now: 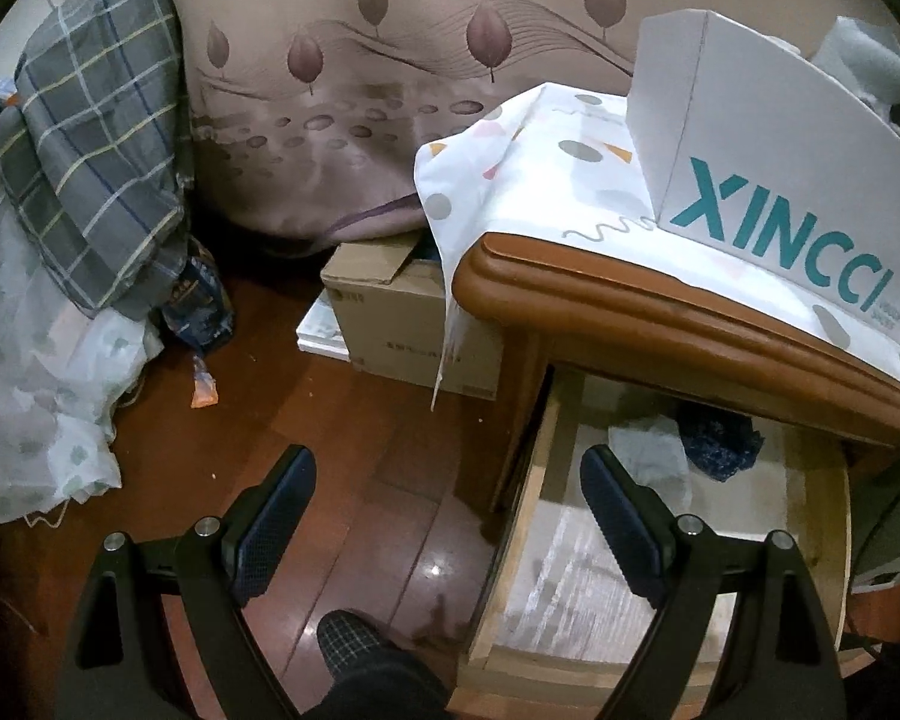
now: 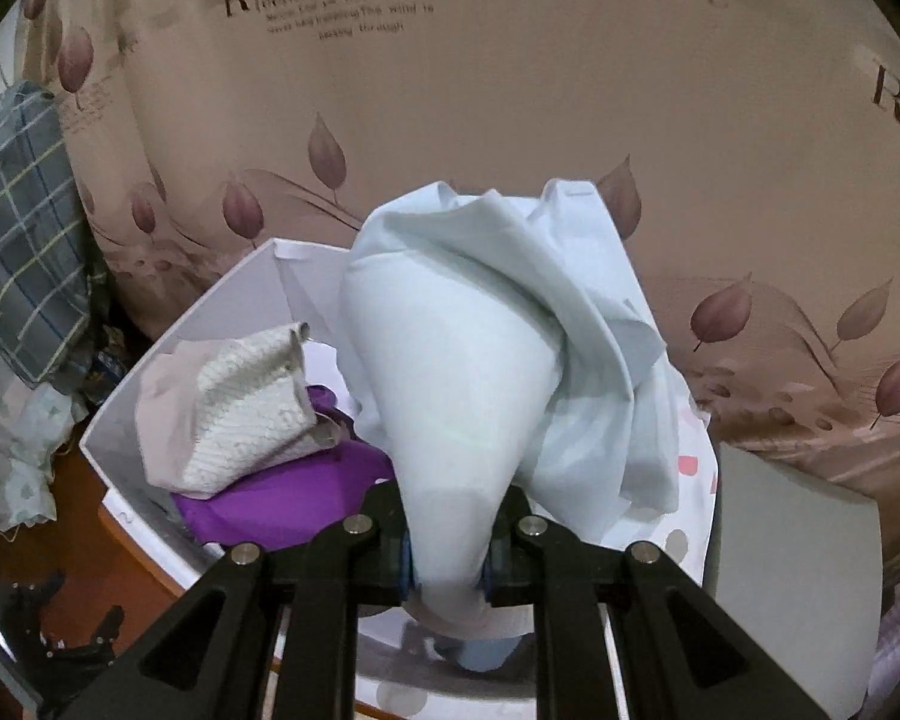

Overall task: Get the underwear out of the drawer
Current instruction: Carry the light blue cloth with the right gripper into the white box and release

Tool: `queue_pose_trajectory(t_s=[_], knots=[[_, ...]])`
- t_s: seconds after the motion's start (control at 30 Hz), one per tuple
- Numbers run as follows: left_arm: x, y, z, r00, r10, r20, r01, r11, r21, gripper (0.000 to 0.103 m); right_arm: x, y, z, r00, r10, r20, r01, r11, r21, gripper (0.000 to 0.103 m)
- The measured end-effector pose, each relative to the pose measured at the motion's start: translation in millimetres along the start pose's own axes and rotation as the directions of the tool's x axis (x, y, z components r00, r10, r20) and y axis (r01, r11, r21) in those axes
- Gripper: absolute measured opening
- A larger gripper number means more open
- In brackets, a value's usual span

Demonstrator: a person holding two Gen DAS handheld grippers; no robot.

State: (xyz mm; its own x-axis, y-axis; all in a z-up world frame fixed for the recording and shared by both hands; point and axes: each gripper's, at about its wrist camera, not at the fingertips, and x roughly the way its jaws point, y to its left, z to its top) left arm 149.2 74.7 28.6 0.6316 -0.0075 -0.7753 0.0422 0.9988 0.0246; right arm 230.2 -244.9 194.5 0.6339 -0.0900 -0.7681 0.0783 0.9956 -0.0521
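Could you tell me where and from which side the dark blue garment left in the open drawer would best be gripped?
Probably from above, on its bunched top. The dark blue garment lies crumpled toward the back of the drawer, partly under the nightstand top, so come in from the open front. The left gripper is open; the right gripper holds pale blue underwear.

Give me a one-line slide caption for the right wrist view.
Right gripper clamps pale blue underwear above a white box holding purple and cream garments.
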Motion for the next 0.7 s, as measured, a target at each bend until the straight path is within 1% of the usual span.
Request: queue_pose_trajectory(t_s=[0.1,0.2,0.43,0.5,0.57,0.63,0.7], knots=[[0.5,2.3,-0.2,1.000,0.006,-0.002,-0.006,1.000,-0.005,0.088,12.2,0.8,0.4,1.000,-0.001,-0.030,0.001,1.000,0.005,0.015],[1.8,4.4,0.0,1.000,-0.010,-0.013,0.010,1.000,-0.022,0.088,25.8,4.0,-2.5,0.998,-0.019,-0.064,0.018,1.000,-0.014,0.016],[3.3,6.5,-0.3,1.000,-0.009,-0.021,0.008,1.000,-0.030,0.088,47.9,6.6,-9.8,0.994,-0.020,-0.110,0.019,1.000,-0.015,0.019],[3.4,5.8,-0.4,1.000,-0.010,-0.022,0.009,0.999,-0.030,0.088,53.4,4.0,-13.7,0.992,-0.015,-0.127,0.015,1.000,-0.001,0.027],[3.2,5.9,-0.2,1.000,-0.012,-0.023,0.012,0.999,-0.030,0.088,56.6,5.8,-16.2,0.991,-0.020,-0.130,0.019,1.000,-0.012,0.030],[2.9,6.2,-0.5,1.000,-0.018,-0.020,0.018,0.999,-0.031,0.088,56.4,7.4,-17.0,0.992,-0.009,-0.127,0.007,1.000,-0.012,0.036],[3.6,6.1,-0.4,1.000,-0.018,-0.019,0.018,0.999,-0.032,0.088,55.2,8.7,-16.2,0.992,-0.009,-0.122,0.008,1.000,-0.010,0.049]])
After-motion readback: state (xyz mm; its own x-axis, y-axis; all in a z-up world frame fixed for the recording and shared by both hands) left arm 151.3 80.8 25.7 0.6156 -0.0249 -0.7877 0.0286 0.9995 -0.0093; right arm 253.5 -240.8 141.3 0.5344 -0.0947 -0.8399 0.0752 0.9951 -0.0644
